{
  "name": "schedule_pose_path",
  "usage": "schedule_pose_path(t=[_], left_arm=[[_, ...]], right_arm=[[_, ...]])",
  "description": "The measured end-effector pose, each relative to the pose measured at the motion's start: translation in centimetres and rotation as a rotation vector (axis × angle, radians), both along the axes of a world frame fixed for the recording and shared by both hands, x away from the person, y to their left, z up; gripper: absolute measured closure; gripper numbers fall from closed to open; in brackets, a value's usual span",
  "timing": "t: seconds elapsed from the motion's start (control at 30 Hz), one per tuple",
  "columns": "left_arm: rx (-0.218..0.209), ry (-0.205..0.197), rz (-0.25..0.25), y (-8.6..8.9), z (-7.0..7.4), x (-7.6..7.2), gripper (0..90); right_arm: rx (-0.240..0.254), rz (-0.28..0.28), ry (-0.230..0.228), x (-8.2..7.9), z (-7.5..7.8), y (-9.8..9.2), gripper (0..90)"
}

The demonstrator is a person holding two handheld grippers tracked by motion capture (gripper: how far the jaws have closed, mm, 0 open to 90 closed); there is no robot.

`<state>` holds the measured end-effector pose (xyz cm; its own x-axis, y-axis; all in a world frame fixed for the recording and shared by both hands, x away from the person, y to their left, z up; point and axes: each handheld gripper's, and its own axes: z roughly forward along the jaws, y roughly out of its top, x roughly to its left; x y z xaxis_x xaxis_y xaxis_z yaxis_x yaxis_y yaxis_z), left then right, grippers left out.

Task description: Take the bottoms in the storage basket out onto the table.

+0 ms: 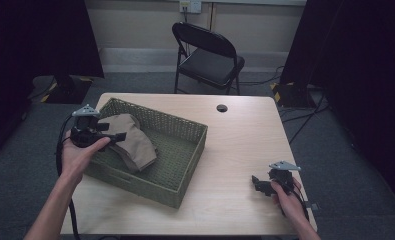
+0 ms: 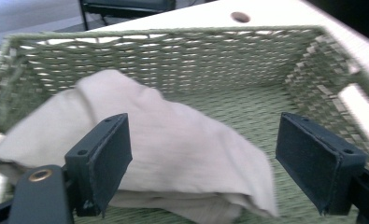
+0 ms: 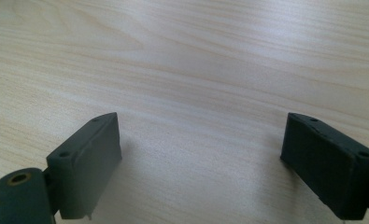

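Beige cloth lying in the green basket

The cloth (image 1: 134, 141) lies at the basket's (image 1: 185, 172) 9 o'clock end, long axis running 11 to 5. Left gripper (image 1: 116, 135) hovers spread above it; right gripper (image 1: 256, 183) spread over bare table (image 1: 240, 145).

The basket (image 2: 247, 60) is rough, open-woven green wicker, the cloth (image 2: 173, 144) in it a soft, matt beige fabric with a fine weave, the table (image 3: 196, 60) smooth pale wood-grain with a faint sheen, and both claws, left claw (image 2: 219, 163) and right claw (image 3: 201, 163), matt black plastic.
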<state>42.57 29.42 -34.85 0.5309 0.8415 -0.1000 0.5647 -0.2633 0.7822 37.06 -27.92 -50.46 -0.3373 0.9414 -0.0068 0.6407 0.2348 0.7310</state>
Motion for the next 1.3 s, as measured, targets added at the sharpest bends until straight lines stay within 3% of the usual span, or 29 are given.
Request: schedule_pose_path(t=[0.3, 0.57, 0.6, 0.63, 0.7, 0.83, 1.0, 1.17, 1.3], left_arm=[[0.020, 0.002, 0.043, 0.3, -1.3, 2.7, 19.3], [0.042, 0.062, 0.077, 0.3, -2.4, 4.4, 19.1], [0.079, 0.074, 0.070, 0.0, -2.7, 4.8, 17.6], [0.079, 0.074, 0.070, 0.0, -2.7, 4.8, 17.1], [0.085, 0.112, 0.048, -0.4, -3.2, 5.3, 16.4], [0.154, 0.124, 0.029, -0.8, -3.7, 5.5, 15.9], [0.190, 0.155, -0.017, -1.6, -4.4, 5.8, 15.6], [0.200, 0.171, -0.020, -1.9, -5.1, 6.1, 14.6], [0.223, 0.210, -0.030, -2.3, -5.7, 6.7, 10.8]], right_arm=[[-0.001, 0.008, -0.001, 0.0, 0.0, 0.1, 11.0], [-0.001, 0.012, -0.001, 0.0, 0.0, 0.1, 11.0], [-0.001, 0.013, -0.001, 0.0, 0.0, 0.1, 11.0], [-0.001, 0.013, -0.001, 0.0, 0.0, 0.1, 11.0], [0.000, 0.013, -0.001, 0.0, 0.0, 0.1, 11.0], [0.000, 0.016, -0.002, -0.1, 0.0, 0.1, 11.0], [0.001, 0.019, -0.001, -0.1, 0.0, 0.2, 11.0], [-0.001, 0.021, -0.001, -0.1, 0.0, 0.2, 11.0], [0.000, 0.022, -0.001, -0.1, 0.0, 0.2, 10.9]])
